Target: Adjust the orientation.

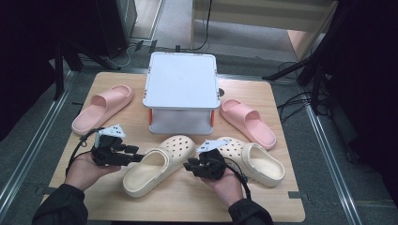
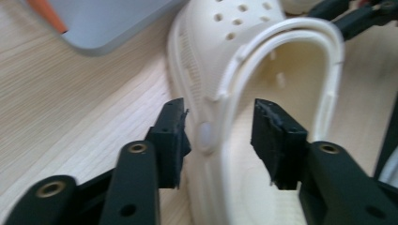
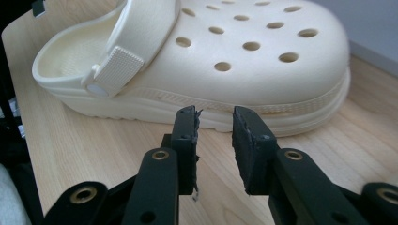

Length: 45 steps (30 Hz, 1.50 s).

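Clogs lie mid-table; left gripper (image 2: 218, 136), jaws spread, straddles the near clog's (image 1: 157, 164) side wall; right gripper (image 3: 215, 140), jaws apart and pinching nothing, faces that clog's sole edge.

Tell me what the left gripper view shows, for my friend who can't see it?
Two black gripper jaws stand open around the side wall of a cream clog near its strap rivet, not pressing it. The clog lies on a wooden table, with a grey box behind.
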Each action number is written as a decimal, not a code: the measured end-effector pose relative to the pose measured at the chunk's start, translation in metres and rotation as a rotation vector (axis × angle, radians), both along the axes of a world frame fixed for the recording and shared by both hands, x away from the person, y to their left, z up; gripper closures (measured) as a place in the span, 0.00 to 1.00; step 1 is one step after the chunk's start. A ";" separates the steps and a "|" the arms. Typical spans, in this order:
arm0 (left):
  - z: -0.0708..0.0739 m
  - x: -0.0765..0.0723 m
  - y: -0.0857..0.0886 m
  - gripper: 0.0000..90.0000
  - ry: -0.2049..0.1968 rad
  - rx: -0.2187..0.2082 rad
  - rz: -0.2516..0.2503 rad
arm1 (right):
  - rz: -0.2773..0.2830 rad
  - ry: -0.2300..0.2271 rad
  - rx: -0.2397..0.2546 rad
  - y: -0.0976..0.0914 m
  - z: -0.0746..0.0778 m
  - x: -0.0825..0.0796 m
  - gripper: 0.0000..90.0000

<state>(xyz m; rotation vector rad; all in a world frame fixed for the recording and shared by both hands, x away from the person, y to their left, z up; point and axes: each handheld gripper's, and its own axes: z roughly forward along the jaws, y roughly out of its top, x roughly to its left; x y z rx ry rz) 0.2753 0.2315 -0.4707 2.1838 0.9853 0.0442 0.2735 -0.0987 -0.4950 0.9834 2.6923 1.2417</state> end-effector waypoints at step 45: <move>-0.024 -0.026 -0.010 0.76 0.114 -0.037 0.040 | -0.003 -0.008 -0.090 0.023 -0.007 0.031 0.77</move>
